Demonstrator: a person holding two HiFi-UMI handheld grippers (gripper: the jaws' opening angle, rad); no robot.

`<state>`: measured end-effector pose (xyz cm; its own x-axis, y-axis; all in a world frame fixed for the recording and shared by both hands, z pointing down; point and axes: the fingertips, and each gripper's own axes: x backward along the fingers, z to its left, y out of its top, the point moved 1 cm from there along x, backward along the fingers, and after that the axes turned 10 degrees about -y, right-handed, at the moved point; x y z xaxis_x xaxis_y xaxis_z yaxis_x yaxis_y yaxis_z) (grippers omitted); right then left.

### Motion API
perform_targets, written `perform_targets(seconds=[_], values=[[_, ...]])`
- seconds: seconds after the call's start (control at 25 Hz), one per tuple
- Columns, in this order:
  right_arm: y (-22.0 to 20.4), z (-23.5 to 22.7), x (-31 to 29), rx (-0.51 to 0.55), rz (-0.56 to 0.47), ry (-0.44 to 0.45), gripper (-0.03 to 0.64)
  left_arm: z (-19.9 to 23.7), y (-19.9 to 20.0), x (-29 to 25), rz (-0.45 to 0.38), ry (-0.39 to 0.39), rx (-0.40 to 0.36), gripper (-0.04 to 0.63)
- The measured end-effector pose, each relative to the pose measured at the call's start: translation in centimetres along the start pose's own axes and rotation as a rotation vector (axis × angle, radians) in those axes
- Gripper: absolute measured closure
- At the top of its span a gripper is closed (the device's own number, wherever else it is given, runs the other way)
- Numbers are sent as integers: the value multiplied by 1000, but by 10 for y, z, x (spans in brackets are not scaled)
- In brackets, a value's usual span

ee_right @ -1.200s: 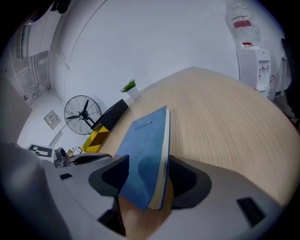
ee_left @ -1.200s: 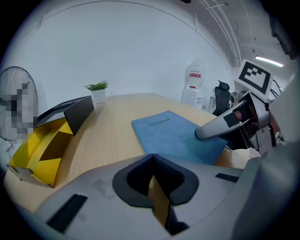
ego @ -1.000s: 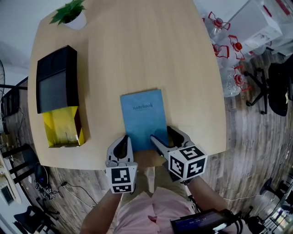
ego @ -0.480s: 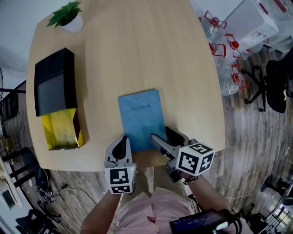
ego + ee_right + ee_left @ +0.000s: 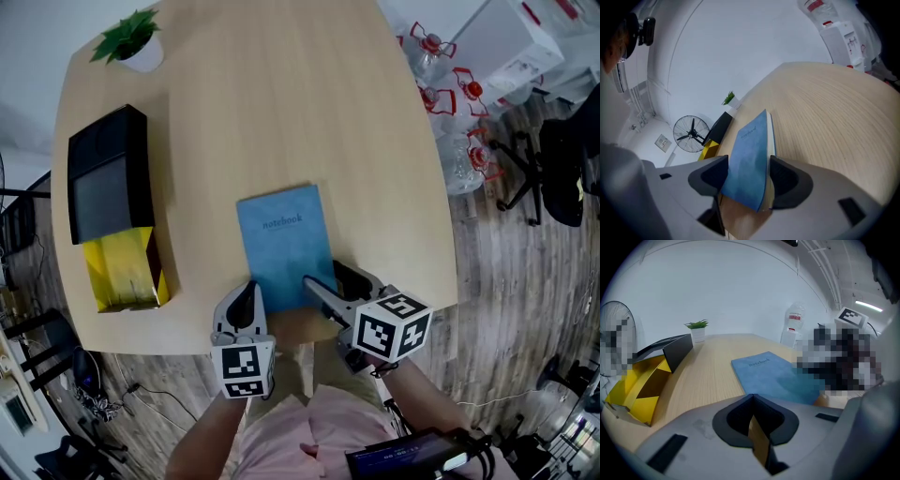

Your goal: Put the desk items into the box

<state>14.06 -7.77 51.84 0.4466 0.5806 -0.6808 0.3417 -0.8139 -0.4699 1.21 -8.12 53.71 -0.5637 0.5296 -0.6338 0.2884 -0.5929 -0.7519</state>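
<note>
A blue notebook (image 5: 279, 239) lies near the front edge of the wooden table (image 5: 281, 112). My right gripper (image 5: 324, 276) is turned on its side at the notebook's near right corner. In the right gripper view the notebook (image 5: 750, 154) fills the gap between the jaws of that gripper (image 5: 747, 177), which is shut on it. My left gripper (image 5: 246, 302) rests shut and empty just left of the notebook's near edge. Its jaws meet in the left gripper view (image 5: 751, 402). The black box with yellow flaps (image 5: 112, 216) lies open on its side at the table's left.
A small potted plant (image 5: 127, 37) stands at the far left corner. Large water bottles (image 5: 450, 103) and an office chair (image 5: 562, 169) stand on the floor to the right. A fan (image 5: 692, 131) stands beyond the box. The table's front edge is right under both grippers.
My right gripper has rolled a little at the notebook's near corner. The notebook, the box and the left gripper have stayed in place.
</note>
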Motion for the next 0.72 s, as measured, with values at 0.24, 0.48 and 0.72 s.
perform_targets(seconds=[0.24,0.48,0.72], values=[[-4,-18,-7,37,34,-104,406,-1,0,-1,2,-3,-3,586],[-3,-29,-5,98,45,-170,557,-1,0,-1,2,3,-7,586],[-18,-26,1,97,50,-170,561,-3,-7,7,4,7,-20,586]])
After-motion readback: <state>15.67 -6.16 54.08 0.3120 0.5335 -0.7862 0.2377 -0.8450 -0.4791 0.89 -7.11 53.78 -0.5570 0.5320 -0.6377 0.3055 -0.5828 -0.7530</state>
